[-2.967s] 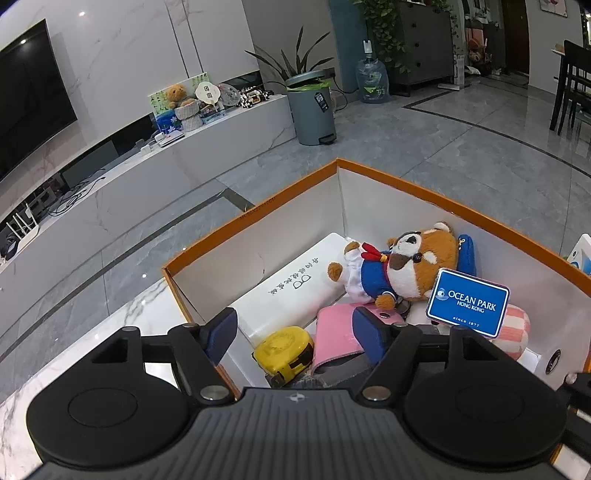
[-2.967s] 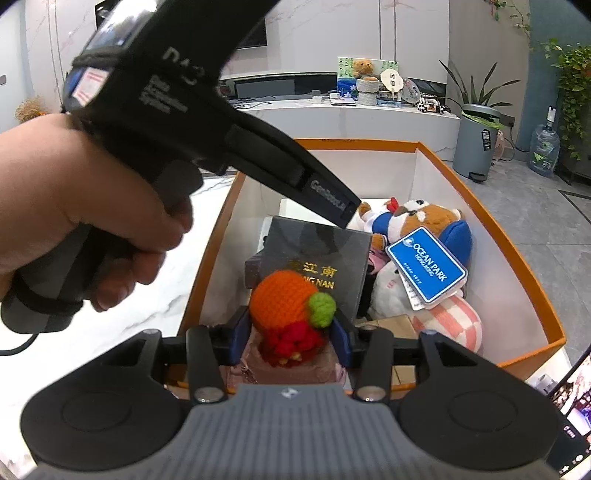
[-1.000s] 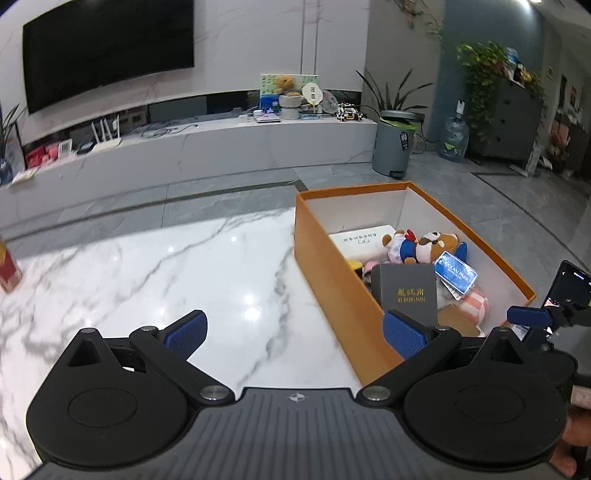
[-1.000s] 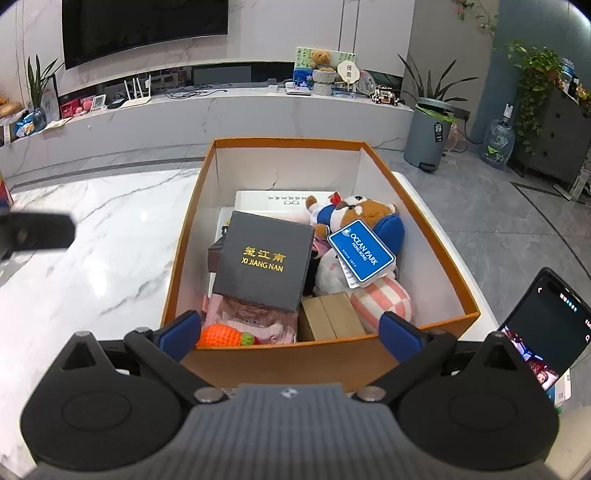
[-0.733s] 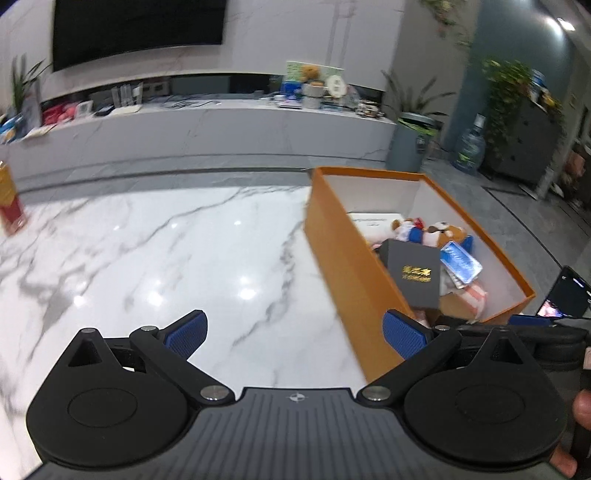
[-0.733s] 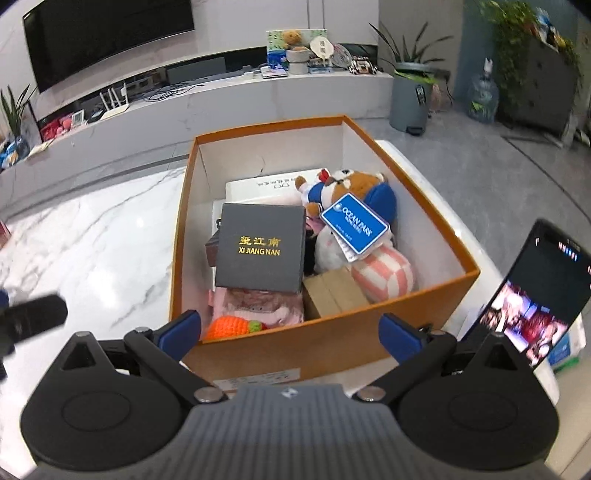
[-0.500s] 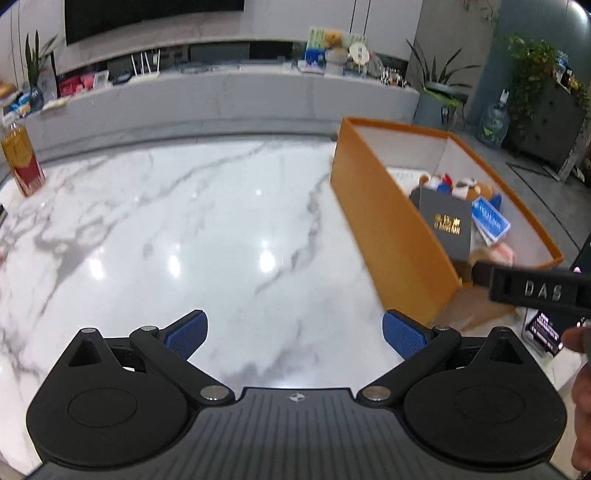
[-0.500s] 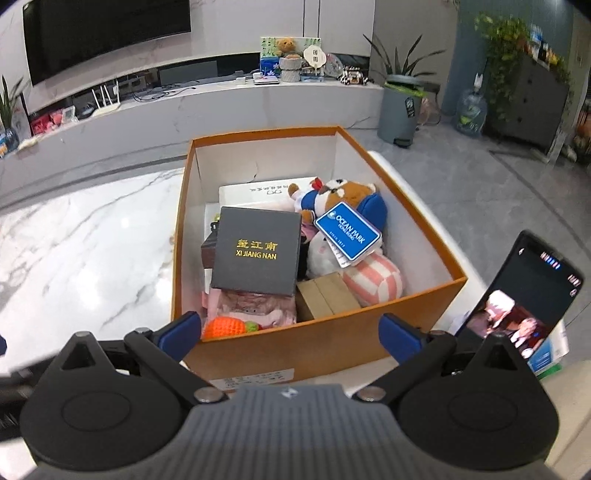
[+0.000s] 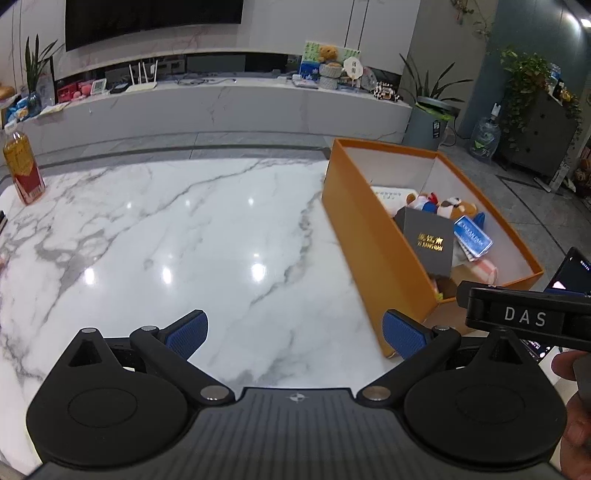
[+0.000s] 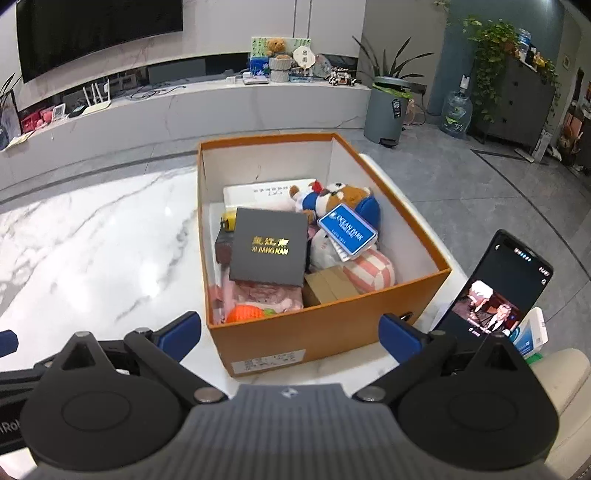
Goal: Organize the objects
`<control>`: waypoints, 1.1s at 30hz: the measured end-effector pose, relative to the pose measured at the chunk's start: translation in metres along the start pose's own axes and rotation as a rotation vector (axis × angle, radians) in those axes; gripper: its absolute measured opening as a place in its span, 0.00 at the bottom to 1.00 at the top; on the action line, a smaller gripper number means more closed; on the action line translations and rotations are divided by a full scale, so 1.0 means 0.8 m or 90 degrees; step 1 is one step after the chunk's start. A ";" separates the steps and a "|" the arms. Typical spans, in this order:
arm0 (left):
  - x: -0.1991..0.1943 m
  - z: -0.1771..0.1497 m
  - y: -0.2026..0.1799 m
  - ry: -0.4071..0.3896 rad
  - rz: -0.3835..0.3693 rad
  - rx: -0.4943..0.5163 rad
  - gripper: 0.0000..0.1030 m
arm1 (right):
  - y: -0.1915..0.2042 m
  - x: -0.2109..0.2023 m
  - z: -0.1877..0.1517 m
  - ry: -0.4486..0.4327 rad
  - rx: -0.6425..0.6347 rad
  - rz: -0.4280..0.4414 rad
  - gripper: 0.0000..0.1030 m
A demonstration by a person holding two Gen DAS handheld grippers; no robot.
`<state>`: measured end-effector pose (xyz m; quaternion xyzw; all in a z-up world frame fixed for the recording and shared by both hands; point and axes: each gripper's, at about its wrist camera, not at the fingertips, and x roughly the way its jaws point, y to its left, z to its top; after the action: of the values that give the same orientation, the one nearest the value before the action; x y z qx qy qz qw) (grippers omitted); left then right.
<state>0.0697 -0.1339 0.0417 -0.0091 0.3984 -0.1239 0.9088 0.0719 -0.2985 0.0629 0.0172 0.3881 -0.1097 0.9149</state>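
Both the left tongs (image 9: 293,330) and right tongs (image 10: 290,330) gape wide and empty above the glossy white marble bench (image 9: 184,236). The rigid orange cardboard box (image 10: 332,325) sits near the bench's edge, holding a matte black square gift box (image 10: 267,253), a soft plush bear (image 10: 343,197) and an orange crocheted ball (image 10: 243,314). A careless nudge could slide it over the slick stone toward the propped black phone (image 10: 491,291) just beside it.

Orange box (image 10: 332,325) filled with toys, right gripper (image 10: 290,332) fingers spread, empty

This is a home living room — a big television (image 9: 153,18) hangs on the marble wall above a long low cabinet (image 9: 221,107) with toys and routers, and house plants (image 10: 388,61) stand beside a bin (image 10: 386,110) on the tiled floor.
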 end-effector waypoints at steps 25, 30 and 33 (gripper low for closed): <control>-0.001 0.010 -0.008 -0.001 0.005 0.010 1.00 | -0.002 0.001 0.009 -0.012 -0.005 -0.002 0.99; -0.003 0.011 -0.010 -0.005 0.003 0.011 1.00 | -0.003 -0.001 0.011 -0.011 -0.006 -0.005 0.99; -0.006 0.013 -0.011 -0.007 0.003 0.013 1.00 | -0.002 -0.003 0.011 -0.012 -0.005 -0.005 0.99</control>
<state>0.0724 -0.1422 0.0531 0.0008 0.3922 -0.1256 0.9113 0.0763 -0.3011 0.0709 0.0111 0.3801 -0.1120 0.9181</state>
